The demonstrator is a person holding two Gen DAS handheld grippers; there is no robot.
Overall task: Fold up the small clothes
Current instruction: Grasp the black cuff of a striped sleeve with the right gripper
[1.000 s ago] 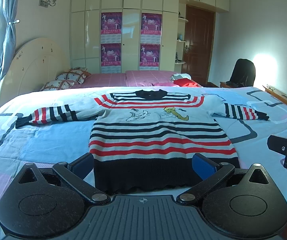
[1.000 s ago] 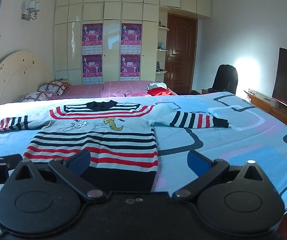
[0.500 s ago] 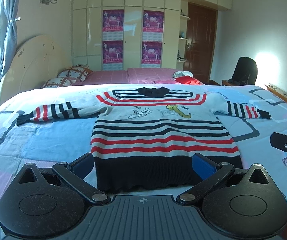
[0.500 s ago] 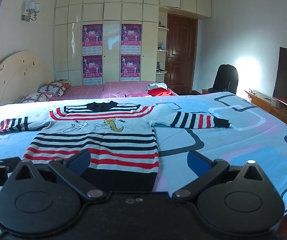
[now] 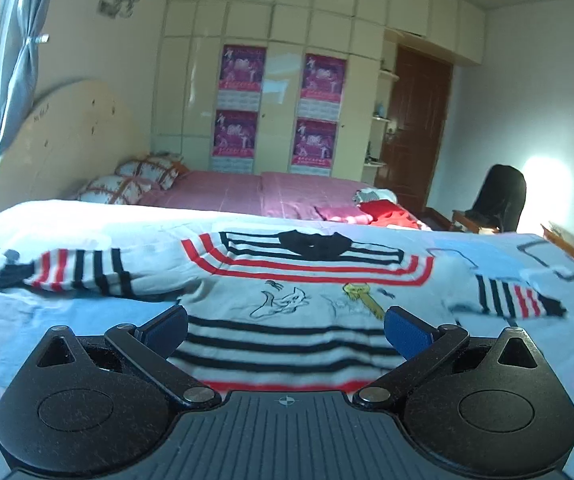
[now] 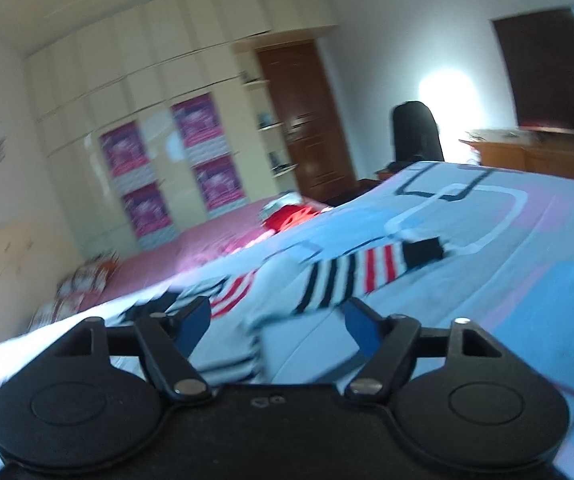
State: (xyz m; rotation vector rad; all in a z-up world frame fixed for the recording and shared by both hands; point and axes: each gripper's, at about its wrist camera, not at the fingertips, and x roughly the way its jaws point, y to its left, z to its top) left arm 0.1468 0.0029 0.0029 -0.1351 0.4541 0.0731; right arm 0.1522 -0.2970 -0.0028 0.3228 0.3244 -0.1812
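Note:
A small knit sweater (image 5: 287, 280), white with black and red stripes, a black collar and cartoon figures on the chest, lies flat on the blue patterned quilt (image 5: 67, 320) with both sleeves spread out. My left gripper (image 5: 285, 330) hovers over its striped body, open, blue pads (image 5: 167, 328) wide apart with nothing between them. In the tilted, blurred right wrist view, my right gripper (image 6: 277, 324) is over the sweater's (image 6: 247, 300) right shoulder, just short of the striped right sleeve (image 6: 351, 276). Its jaws are closing, and the pads (image 6: 361, 328) press on nothing.
A second bed with a pink cover (image 5: 247, 188), patterned pillows (image 5: 127, 184) and a pile of red clothing (image 5: 383, 210) stands behind the quilt. A black chair (image 5: 501, 196), a brown door (image 5: 415, 128), a wooden cabinet (image 6: 539, 156) and a dark TV (image 6: 559, 68) lie to the right.
Both grippers have moved forward over the sweater. The right wrist view has rolled sideways and its jaws have narrowed. The right gripper is gone from the left wrist view.

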